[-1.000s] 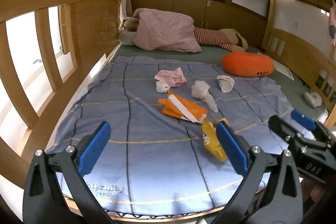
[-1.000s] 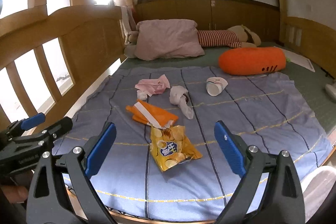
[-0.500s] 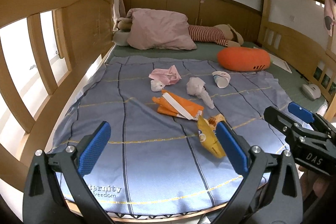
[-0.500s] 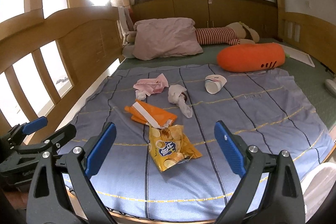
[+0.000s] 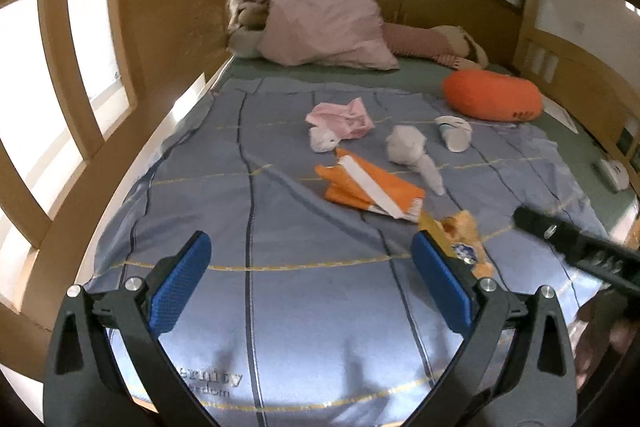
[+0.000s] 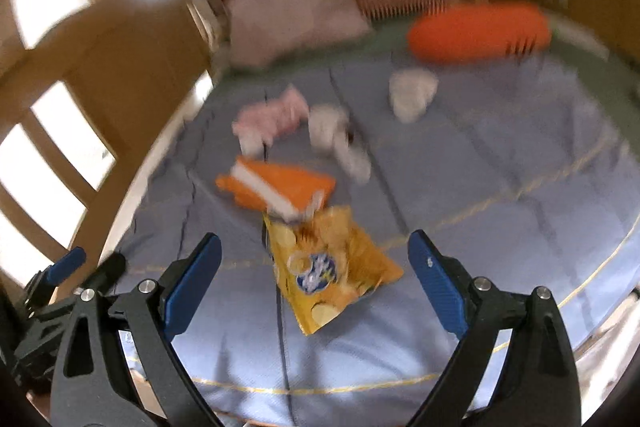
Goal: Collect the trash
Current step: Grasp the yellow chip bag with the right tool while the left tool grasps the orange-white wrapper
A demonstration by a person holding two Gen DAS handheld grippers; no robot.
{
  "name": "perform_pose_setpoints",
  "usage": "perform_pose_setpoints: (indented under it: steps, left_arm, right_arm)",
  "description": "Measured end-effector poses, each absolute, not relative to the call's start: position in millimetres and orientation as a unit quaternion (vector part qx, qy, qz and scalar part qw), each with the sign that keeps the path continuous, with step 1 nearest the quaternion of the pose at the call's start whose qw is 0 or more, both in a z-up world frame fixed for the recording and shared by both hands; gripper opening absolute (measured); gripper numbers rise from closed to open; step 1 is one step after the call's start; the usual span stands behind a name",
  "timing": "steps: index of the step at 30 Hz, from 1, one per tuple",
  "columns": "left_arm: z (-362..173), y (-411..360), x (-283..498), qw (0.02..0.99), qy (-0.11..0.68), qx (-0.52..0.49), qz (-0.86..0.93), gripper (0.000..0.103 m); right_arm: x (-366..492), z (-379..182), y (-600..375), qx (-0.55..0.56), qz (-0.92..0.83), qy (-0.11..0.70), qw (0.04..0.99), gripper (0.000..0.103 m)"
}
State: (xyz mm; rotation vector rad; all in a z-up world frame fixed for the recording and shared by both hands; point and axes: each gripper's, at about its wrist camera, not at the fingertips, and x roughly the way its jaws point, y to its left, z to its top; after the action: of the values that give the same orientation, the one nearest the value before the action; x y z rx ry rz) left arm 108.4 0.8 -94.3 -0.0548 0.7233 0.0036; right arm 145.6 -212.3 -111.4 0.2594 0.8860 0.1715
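Trash lies on a blue blanket (image 5: 280, 307) on a bed. A yellow chip bag (image 6: 328, 267) lies nearest, between the open jaws of my right gripper (image 6: 314, 283). Behind it are an orange wrapper (image 6: 276, 187), a pink wrapper (image 6: 272, 115), a white crumpled tissue (image 6: 336, 135) and a paper cup (image 6: 412, 93). My left gripper (image 5: 312, 287) is open and empty above the blanket's near left part. In its view I see the orange wrapper (image 5: 368, 187), pink wrapper (image 5: 344, 117), tissue (image 5: 412, 151), cup (image 5: 454, 133) and the chip bag (image 5: 460, 239) partly behind its right finger.
A wooden bed rail (image 5: 80, 75) runs along the left. A pink pillow (image 5: 328, 27) and an orange carrot cushion (image 5: 492, 95) lie at the far end. The right gripper's body (image 5: 576, 251) shows at the right of the left wrist view.
Both grippers have moved forward and down toward the trash. The right view is now motion-blurred, with the chip bag closer between its jaws. Both stay open.
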Motion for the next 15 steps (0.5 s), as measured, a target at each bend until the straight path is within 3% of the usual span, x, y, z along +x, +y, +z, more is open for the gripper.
perform_pose_setpoints:
  steps: [3,10,12,13,14,15]
  left_arm:
    - [-95.4,4.1,116.7,0.934,0.357,-0.036,0.0,0.1]
    - [-101.2,13.0,160.9,0.928,0.368,-0.05,0.011,0.1]
    - [-107.2,8.4,181.9,0.925,0.378,-0.036,0.005,0.1]
    - [-109.8,6.6,189.2,0.924,0.38,-0.031,0.003,0.1]
    - [-114.6,3.5,201.0,0.922,0.386,-0.026,-0.004,0.1]
    - [-120.6,0.4,213.3,0.919,0.393,-0.027,-0.015,0.1]
  right_arm:
    - [168.4,-133.1,-199.6,0.105,0.092,0.475,0.869,0.092]
    - [202.9,-182.6,-140.6,-0.102,0.089,0.52,0.843,0.092]
    - [212.1,-189.5,-146.0,-0.097,0.085,0.533,0.836,0.075]
    - [216.2,-189.8,-149.7,-0.085,0.083,0.54,0.833,0.074]
    - [218.6,-184.7,-156.0,-0.06,0.085,0.538,0.837,0.06]
    - [219.6,-176.5,-161.8,-0.039,0.089,0.529,0.843,0.035]
